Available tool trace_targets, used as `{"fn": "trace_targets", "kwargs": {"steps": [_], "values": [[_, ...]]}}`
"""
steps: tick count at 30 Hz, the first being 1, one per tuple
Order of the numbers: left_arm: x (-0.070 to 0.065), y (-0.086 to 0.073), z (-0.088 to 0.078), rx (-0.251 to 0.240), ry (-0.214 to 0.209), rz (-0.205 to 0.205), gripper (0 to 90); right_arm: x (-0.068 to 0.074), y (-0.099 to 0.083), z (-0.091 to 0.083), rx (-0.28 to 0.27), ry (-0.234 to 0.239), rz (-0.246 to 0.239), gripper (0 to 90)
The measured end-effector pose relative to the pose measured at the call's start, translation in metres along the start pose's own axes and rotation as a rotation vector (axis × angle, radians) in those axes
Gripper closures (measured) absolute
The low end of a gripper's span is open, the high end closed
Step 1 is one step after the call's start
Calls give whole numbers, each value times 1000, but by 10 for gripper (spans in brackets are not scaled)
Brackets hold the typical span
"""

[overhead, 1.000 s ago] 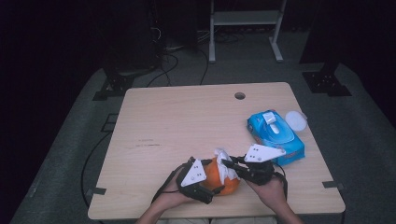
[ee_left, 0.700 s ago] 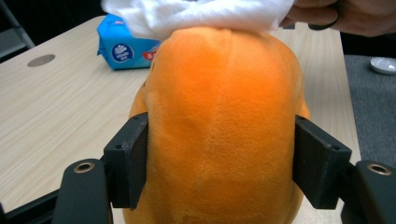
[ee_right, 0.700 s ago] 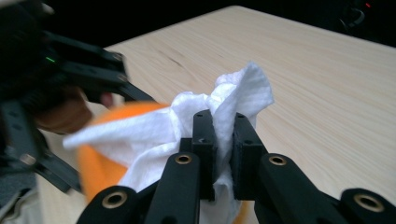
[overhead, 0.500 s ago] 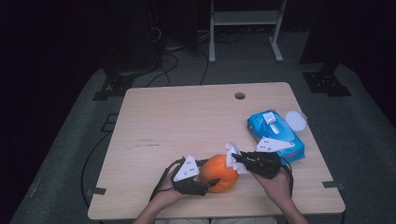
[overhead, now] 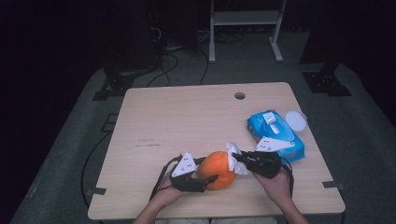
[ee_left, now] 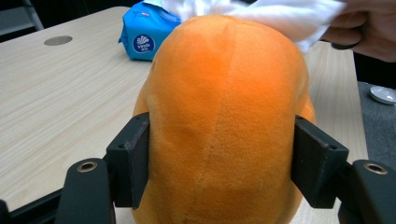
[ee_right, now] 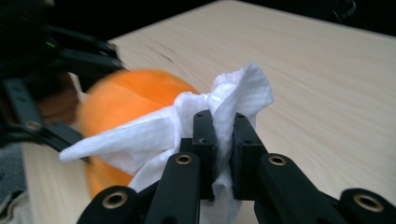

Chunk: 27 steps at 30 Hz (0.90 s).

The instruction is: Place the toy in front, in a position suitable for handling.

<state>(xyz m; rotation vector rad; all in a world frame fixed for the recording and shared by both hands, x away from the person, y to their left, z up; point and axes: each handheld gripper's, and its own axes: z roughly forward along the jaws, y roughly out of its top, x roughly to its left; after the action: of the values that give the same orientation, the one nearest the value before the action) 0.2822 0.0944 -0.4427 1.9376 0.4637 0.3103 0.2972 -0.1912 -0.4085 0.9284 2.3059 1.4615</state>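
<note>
Left gripper [overhead: 211,178]: you had just been closing its jaws, and both pads pressed on the flanks of the orange plush toy [overhead: 216,169].
Right gripper [overhead: 237,157]: you held its jaws pressed together, pinching a bunched white wipe [overhead: 233,153] between them.
Toy's place: it sat on the worktop [overhead: 187,121] near your edge, between your 2 grippers, with the wipe lying against its right side.
High view: it showed you the whole layout, with the blue wipe pack [overhead: 275,135] well to the right of the toy, a small white lid [overhead: 295,121] just beside the pack's far corner, and a round hole [overhead: 240,95] near the worktop's far edge.
Left gripper view: it gave you the close grip, the toy [ee_left: 224,121] filling the gap between the 2 black pads, its seam running down the middle; the wipe [ee_left: 261,16] draped over its far top, the pack [ee_left: 147,30] lay behind it, and your right hand [ee_left: 362,30] showed at the upper right.
Right gripper view: it showed you the wipe [ee_right: 219,112] folded and standing up between the closed jaws, one flap spread toward the toy [ee_right: 126,100], with your left gripper [ee_right: 56,93] dark and blurred beyond.
Count: 1 toy, 1 loose wipe, 1 pack, 1 lid, 2 grippers.
</note>
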Motion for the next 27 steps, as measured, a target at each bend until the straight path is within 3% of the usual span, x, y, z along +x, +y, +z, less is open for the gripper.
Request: {"fn": "trace_targets", "kwargs": {"steps": [2, 7, 13, 15, 19, 21, 27], "values": [[0, 0, 0, -3, -1, -5, 310, -1, -1, 1, -2, 5, 14, 819], [0, 0, 0, -2, 4, -3, 307, 13, 6, -1, -24, 8, -36, 819], [-3, 1, 4, -6, 14, 2, 304, 33, 14, -2, -64, 62, -89, 818], [-3, 1, 5, -5, 10, 8, 287, 36, 14, 0, -50, 41, -123, 819], [2, 2, 4, -14, -32, 0, 174, 27, 11, 1, -50, 58, -91, 818], [4, 1, 6, -17, -31, -19, 136, 25, 10, 0, -51, 59, -78, 818], [-4, 4, 8, -15, -18, -17, 212, 21, 10, 0, -47, 32, -66, 818]]}}
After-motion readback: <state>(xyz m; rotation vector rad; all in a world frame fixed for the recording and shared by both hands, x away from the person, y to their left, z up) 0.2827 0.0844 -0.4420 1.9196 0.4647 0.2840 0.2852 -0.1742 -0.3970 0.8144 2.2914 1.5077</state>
